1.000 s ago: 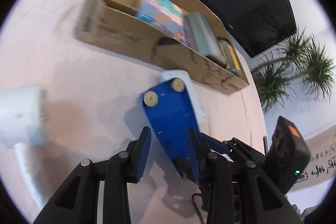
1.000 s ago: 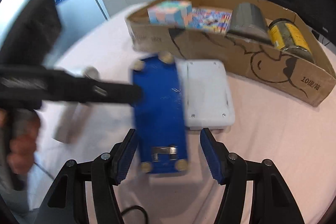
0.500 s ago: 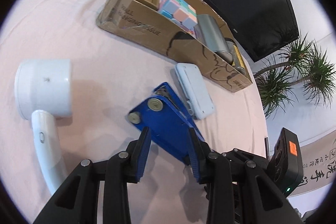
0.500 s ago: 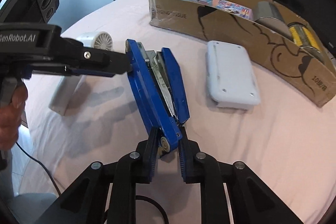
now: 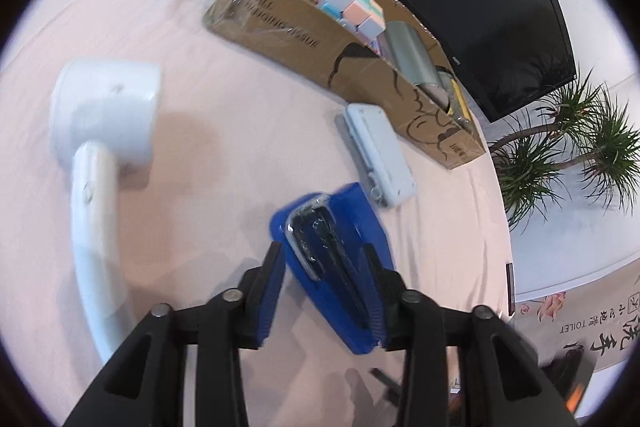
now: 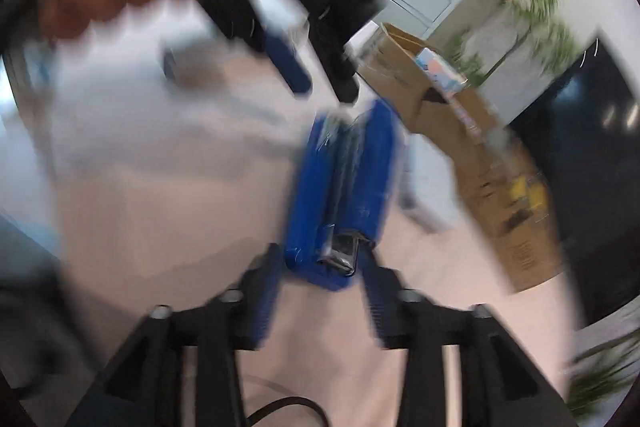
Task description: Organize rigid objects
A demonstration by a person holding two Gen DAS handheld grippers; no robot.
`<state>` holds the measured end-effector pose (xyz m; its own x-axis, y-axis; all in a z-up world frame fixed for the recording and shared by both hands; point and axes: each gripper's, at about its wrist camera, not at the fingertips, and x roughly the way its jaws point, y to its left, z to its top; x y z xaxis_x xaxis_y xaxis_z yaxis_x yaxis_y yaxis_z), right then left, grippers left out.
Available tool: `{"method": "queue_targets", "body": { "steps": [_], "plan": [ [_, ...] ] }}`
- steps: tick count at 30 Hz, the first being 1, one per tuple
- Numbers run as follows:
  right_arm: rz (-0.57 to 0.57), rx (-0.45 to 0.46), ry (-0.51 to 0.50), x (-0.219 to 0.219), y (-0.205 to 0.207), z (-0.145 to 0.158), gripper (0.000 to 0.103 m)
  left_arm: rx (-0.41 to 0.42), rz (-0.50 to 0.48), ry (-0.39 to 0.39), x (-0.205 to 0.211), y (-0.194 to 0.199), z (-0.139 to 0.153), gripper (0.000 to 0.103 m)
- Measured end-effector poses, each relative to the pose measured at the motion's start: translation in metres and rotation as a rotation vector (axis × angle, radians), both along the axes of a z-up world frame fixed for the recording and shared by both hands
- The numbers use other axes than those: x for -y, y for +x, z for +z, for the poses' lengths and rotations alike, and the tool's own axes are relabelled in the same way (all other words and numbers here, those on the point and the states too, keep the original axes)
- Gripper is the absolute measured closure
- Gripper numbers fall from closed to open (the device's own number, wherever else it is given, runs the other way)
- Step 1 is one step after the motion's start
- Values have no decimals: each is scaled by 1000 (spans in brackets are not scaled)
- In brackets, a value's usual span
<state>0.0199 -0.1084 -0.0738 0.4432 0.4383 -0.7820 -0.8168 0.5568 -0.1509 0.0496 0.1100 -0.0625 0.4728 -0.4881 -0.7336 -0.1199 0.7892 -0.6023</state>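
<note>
My left claw (image 5: 322, 285) is opening, partly apart, with the blue stapler (image 5: 332, 251) between its fingers: the right finger (image 5: 370, 291) touches the stapler's side, and the left finger (image 5: 270, 291) stands a little off it. My right claw (image 6: 320, 287) is opening too, and the stapler's near end lies between its fingers, though blur hides whether they touch it. The stapler lies on the table (image 5: 240, 131), near the white case (image 5: 380, 151) and the box (image 5: 304, 43).
</note>
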Motion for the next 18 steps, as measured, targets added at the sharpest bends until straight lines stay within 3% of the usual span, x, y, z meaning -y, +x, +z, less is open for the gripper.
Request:
{"method": "queue_targets", "body": {
  "steps": [3, 6, 7, 9, 12, 18],
  "plan": [
    [-91, -196, 141, 16, 39, 7, 44, -17, 8, -2, 0, -6, -5, 61],
    [-86, -277, 166, 2, 62, 0, 46, -33, 0, -20, 3, -7, -11, 61],
    [-87, -294, 152, -6, 68, -5, 48, -36, -6, -32, 3, -6, -13, 61],
    [-98, -347, 134, -18, 74, -11, 68, -48, -13, -61, 5, -6, -18, 61],
    [-136, -358, 133, -35, 83, -18, 79, -64, -14, -106, 4, -6, -29, 59],
    [-246, -590, 285, -19, 98, -26, 79, -63, -27, -155, 4, -2, -31, 53]
  ]
}}
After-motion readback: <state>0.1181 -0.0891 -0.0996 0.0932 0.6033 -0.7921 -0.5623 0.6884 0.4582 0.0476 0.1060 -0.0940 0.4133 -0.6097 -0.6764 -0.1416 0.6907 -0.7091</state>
